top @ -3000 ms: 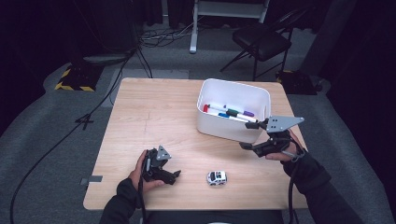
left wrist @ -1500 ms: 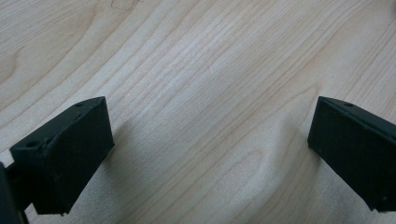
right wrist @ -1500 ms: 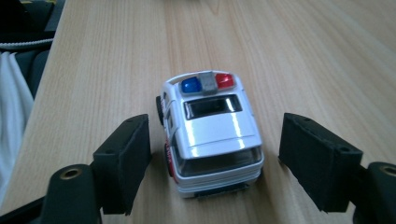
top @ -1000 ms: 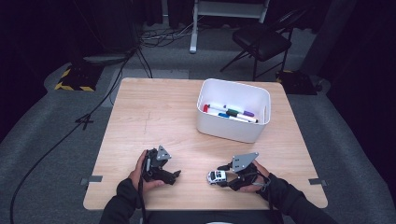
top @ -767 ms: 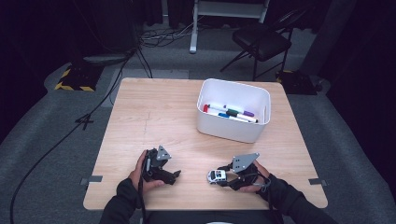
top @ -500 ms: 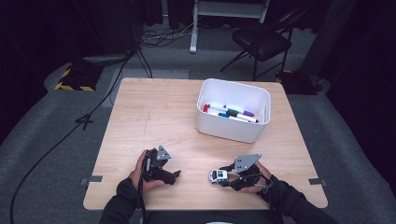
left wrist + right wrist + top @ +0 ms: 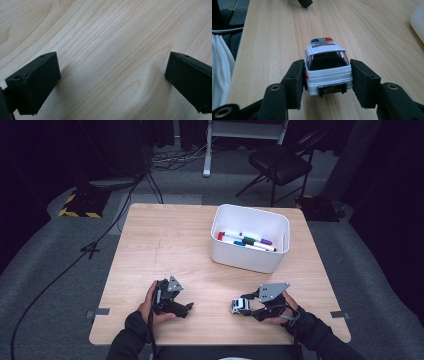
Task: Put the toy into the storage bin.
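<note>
The person wears dark long sleeves [image 7: 320, 336] that reach the wrists. Each black hand-held gripper [image 7: 248, 306] carries a grey three-cornered plate [image 7: 272, 290] on top, and a black cable [image 7: 151, 335] trails from the left hand-held gripper [image 7: 187, 309]. Its jaws are black blocks faced with flat pads [image 7: 360, 82], with brass-ringed screw holes [image 7: 275, 87] behind them.

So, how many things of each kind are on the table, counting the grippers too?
Car: 1
Bin: 1
Markers in the bin: 4, by visible caps
Grippers: 2, left gripper and right gripper
Total: 8
</note>
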`<state>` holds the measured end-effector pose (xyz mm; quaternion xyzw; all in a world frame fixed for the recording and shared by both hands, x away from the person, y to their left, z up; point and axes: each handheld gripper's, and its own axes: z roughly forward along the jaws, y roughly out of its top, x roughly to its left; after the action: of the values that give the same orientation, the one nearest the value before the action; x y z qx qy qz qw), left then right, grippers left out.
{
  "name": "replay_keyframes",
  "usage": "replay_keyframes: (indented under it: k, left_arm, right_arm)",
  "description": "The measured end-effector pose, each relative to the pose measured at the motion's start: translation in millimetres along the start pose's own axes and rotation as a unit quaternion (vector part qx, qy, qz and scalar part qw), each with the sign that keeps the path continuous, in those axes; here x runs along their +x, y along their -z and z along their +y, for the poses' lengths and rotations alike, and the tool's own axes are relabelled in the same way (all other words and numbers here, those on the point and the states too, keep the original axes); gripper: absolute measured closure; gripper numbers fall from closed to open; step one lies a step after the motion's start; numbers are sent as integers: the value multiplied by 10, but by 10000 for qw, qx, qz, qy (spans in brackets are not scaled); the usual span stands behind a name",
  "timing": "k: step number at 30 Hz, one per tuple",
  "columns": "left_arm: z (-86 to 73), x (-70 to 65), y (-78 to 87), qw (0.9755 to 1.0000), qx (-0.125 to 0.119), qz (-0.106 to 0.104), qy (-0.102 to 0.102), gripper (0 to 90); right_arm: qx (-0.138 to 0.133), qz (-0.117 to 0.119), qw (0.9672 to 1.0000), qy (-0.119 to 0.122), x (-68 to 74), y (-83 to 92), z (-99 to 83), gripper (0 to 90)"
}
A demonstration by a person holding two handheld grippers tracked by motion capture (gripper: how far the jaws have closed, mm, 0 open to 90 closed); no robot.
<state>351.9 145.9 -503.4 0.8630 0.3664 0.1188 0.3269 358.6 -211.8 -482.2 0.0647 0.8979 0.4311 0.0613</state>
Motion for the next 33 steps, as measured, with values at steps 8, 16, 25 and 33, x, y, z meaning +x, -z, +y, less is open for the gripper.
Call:
replay_keyframes:
  k: [8,16,25,33]
  left_arm:
    - [0,0,0,10000,-1,1,0,2]
    - [0,0,0,10000,-1,-2,3,2]
    - [0,0,0,10000,-1,-1,1,2]
    - [-1,-3,-2,10000,-5,-16,25,2]
  right_arm:
    - [-40,-40,10000,-62,-11,92,39,477]
    - [-15,-159,9997,-171,-43,155,47,477]
    - [-135,-277,9991,-303,-96,230,56,477]
    - [-209,-429,9982,-356,-108,343,134,477]
